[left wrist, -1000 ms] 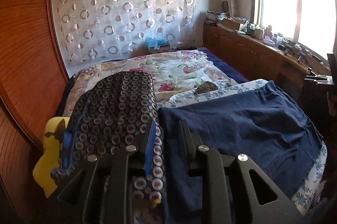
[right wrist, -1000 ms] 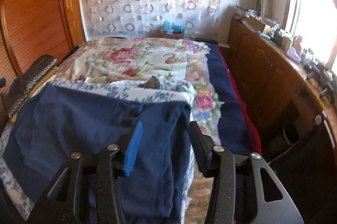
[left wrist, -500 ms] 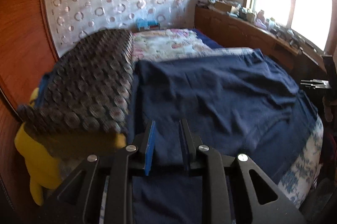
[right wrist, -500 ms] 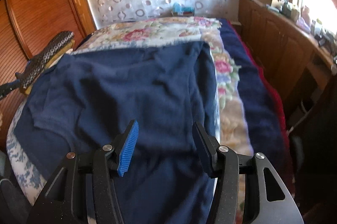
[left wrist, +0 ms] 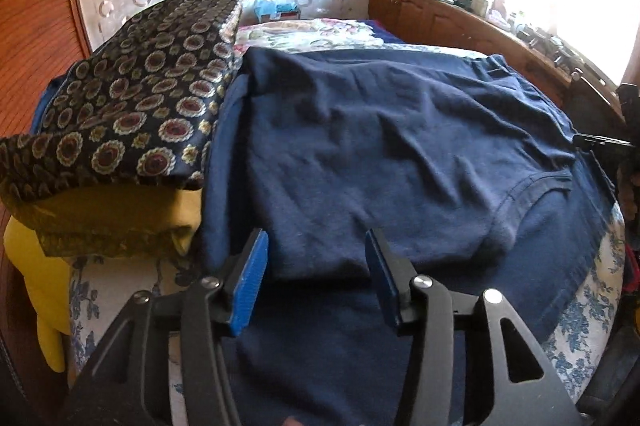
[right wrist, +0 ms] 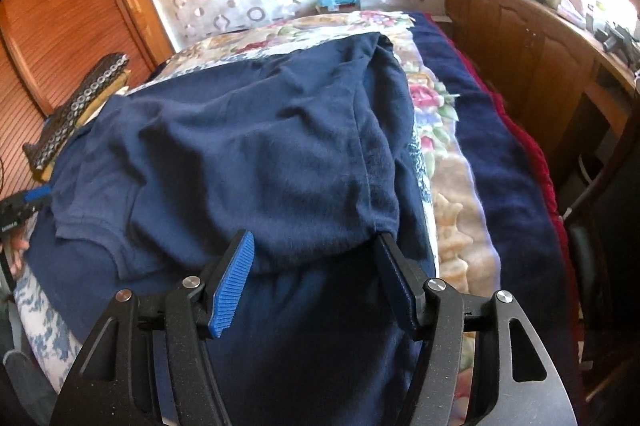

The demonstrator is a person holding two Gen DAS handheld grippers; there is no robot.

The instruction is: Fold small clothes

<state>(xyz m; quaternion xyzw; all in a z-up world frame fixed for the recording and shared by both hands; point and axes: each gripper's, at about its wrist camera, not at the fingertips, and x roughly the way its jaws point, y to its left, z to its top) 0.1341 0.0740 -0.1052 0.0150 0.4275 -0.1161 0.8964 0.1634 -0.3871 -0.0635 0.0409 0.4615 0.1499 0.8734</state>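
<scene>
A navy blue T-shirt [left wrist: 392,153] lies on the bed, its far part folded back over the near part, with a sleeve hem showing at the right. It also fills the right wrist view [right wrist: 256,161]. My left gripper [left wrist: 316,278] is open and empty, its blue pads either side of the folded edge near the shirt's left side. My right gripper [right wrist: 316,274] is open and empty just above the folded edge near the shirt's right side. The left gripper's tip shows at the left edge of the right wrist view [right wrist: 28,201].
A stack of folded clothes, dark circle-patterned cloth [left wrist: 132,113] over yellow cloth [left wrist: 104,218], lies left of the shirt. A floral quilt [right wrist: 436,145] and blue-flowered sheet [left wrist: 592,310] cover the bed. Wooden cabinets [right wrist: 532,57] run along the right, a wooden wardrobe [right wrist: 68,17] on the left.
Both grippers pulled the shirt's far part toward me, folding it over the near part. The left gripper then opened from nearly shut and let go; the right gripper let go too.
</scene>
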